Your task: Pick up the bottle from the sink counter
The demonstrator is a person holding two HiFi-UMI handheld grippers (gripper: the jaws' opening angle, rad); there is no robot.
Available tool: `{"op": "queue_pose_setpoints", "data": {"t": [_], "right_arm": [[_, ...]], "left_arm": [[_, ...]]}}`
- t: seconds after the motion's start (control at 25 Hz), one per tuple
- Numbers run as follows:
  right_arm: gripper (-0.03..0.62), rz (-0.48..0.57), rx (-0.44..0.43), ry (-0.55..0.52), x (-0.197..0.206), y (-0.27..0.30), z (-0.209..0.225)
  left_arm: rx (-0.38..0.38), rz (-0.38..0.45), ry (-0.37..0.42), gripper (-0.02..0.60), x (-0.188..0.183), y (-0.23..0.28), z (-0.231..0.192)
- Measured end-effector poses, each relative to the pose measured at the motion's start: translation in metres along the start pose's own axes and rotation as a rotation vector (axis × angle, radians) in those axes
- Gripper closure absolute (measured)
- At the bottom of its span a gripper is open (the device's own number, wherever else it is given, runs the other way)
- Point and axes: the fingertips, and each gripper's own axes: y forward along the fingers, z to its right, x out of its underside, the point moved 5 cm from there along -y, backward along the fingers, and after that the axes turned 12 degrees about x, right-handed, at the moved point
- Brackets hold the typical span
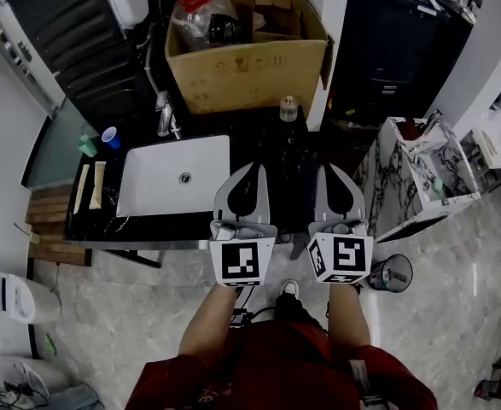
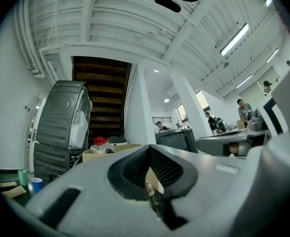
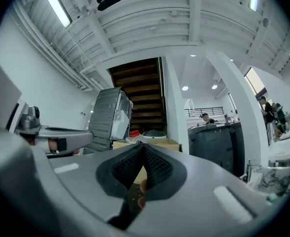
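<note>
Head view: a small pale-capped bottle (image 1: 288,108) is seen upright on the black sink counter (image 1: 263,143), apart from and ahead of the left gripper (image 1: 252,169) and right gripper (image 1: 331,169), whose fingers are closed together, empty.

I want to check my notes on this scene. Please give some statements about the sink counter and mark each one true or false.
The bottle stands on the counter, to the right of the sink. True.
The right gripper holds the bottle. False: its jaws are shut on nothing.
A blue cup stands left of the sink. True.
The left gripper is wide open. False: it is shut and empty.
</note>
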Motion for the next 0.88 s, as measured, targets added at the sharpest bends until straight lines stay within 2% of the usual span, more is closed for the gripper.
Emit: {"op": "queue_pose_setpoints", "data": {"t": [0.4, 0.64, 0.88], "right_arm": [[0.592, -0.011, -0.054, 0.025, 0.014, 0.100, 0.072], [0.592, -0.022, -0.057, 0.055, 0.026, 0.131, 0.086], [0.592, -0.045, -0.060, 0.032, 0.040, 0.150, 0.081]], "left_arm": [[-0.043, -0.006, 0.023, 0.580, 0.014, 0.121, -0.004], [-0.047, -0.064, 0.028, 0.580, 0.032, 0.149, -0.009], [-0.047, -0.061, -0.002, 0.580, 0.048, 0.164, -0.024]]}}
